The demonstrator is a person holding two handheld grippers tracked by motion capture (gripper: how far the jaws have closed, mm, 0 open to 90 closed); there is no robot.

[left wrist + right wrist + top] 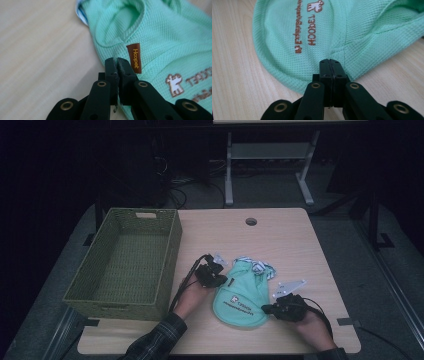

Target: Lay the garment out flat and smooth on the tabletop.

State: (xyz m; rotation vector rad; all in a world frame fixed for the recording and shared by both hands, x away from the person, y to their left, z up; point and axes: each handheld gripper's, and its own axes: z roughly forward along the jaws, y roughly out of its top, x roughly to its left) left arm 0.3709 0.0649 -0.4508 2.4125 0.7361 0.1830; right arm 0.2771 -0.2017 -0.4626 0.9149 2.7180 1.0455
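A small mint-green shirt (240, 295) with brown print lies flat on the wooden table, a striped lining showing at its far end. My left gripper (222, 281) is at the shirt's left edge. In the left gripper view its jaws (117, 61) are closed together on the hem of the shirt (162, 37), just beside a brown label (135, 58). My right gripper (265, 309) is at the shirt's near right edge. In the right gripper view its jaws (331, 62) are pressed together on the shirt (362, 25), where a seam meets the curved hem.
A green woven basket (172, 245) stands on the left side of the table, close to my left hand. A round cable hole (251, 221) sits near the table's far edge. Bare wood lies beyond and to the right of the shirt.
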